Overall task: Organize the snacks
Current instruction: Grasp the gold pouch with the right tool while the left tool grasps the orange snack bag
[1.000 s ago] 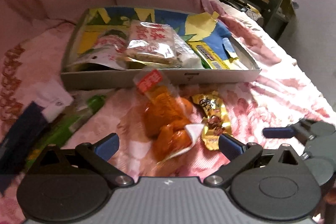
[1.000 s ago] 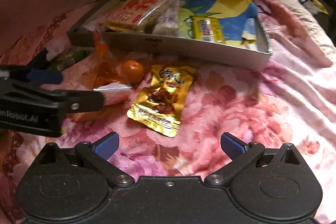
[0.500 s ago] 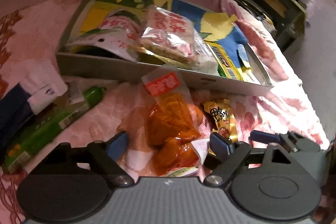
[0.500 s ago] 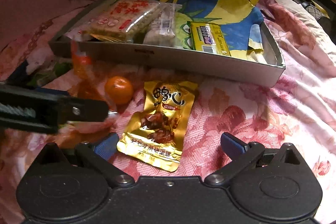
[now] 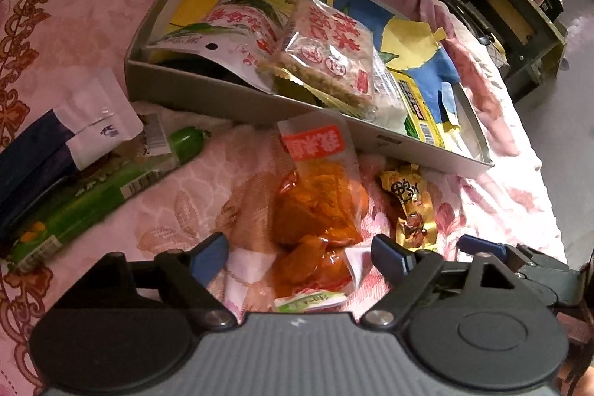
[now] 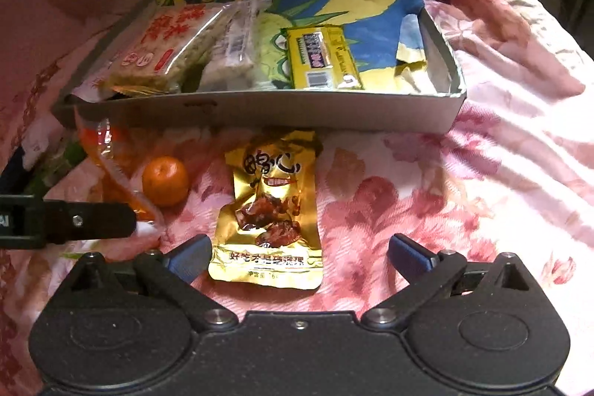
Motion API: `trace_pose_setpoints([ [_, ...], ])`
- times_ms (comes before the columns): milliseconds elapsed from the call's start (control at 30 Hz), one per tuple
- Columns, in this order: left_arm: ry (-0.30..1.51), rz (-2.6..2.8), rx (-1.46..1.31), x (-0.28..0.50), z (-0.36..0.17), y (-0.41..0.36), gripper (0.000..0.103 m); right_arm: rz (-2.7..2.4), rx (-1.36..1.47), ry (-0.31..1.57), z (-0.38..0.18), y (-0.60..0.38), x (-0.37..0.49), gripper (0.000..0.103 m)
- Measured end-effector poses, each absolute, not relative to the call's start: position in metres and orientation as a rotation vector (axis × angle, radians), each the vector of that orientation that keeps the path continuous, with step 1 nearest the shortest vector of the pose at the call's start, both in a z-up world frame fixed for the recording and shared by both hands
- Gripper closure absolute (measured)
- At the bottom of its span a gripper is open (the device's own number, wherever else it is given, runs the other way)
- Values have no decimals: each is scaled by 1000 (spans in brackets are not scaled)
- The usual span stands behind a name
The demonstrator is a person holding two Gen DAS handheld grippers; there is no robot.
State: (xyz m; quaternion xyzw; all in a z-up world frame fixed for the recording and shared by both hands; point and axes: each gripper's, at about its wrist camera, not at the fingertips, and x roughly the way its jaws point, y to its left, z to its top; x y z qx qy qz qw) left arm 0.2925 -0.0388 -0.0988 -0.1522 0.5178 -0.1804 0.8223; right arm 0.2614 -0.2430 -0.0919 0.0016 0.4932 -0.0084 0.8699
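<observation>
Straddling the orange packet [image 5: 315, 210], the left gripper [image 5: 299, 253] has its blue-tipped fingers [image 5: 208, 253] spread to either side of the crinkly clear plastic, not yet pressing it. In the right wrist view the right gripper [image 6: 299, 253] is spread just as wide around the lower end of the gold packet [image 6: 273, 210], and its fingers [image 6: 408, 253] are clear of the foil.

Both packets lie on the bed [image 6: 482, 192], a soft, rumpled cover with pink and red flowers. The orange packet is lumpy and glossy with a red label near its top; the gold one is flat, shiny foil with a crimped edge. A small round mandarin [image 6: 165, 180] sits between them, smooth and bright.

Left of centre in the left wrist view lie a long green packet [image 5: 111, 188] and a dark blue and white pouch [image 5: 74, 136], both outside the box.

Toward the top of both views stands the shallow grey cardboard box [image 5: 208, 97], lined with torn blue and yellow paper. It already holds a white pouch [image 5: 237, 32], a square rice cake pack [image 5: 330, 54] and a yellow bar [image 6: 323, 58]. So the sorting looks roughly half done: five things remain on the bed.
</observation>
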Motion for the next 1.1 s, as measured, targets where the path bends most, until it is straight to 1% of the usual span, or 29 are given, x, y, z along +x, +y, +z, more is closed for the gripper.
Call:
trace_pose_setpoints([
  [67,1097,-378,-336,293,-100,-37,15,-34,-49,1039,-93,-242,263,2],
  [167,1094,-380,-355,294,-100,-34,14,-21,-27,1043,-90,-246,263,3],
  [333,1079,-413,-330,292,-101,-40,5,17,-29,1014,-78,-251,266,2],
  [467,1061,-424,-244,289,-100,-51,6,19,-29,987,-83,-254,273,2],
  [533,1050,-421,-185,288,-99,-56,8,18,-32,967,-88,-255,276,7],
  [600,1049,-419,-160,286,-98,-59,10,30,-17,947,-91,-256,279,8],
  [633,1048,-418,-153,286,-98,-59,12,34,-1,941,-91,-256,281,12],
  [700,1046,-421,-147,285,-97,-58,15,39,23,942,-93,-255,283,16],
  [767,1048,-426,-153,284,-96,-57,19,44,23,951,-96,-252,284,17],
  [800,1051,-428,-158,284,-95,-57,21,45,16,954,-97,-251,283,20],
  [867,1061,-430,-161,283,-94,-55,24,46,5,960,-96,-248,281,27],
  [933,1078,-424,-174,282,-92,-53,27,39,-2,978,-94,-246,280,41],
  [1067,1103,-403,-194,275,-91,-48,32,44,-24,1002,-91,-241,271,44],
  [1100,1108,-398,-196,273,-90,-46,32,47,-27,1007,-90,-240,268,47],
])
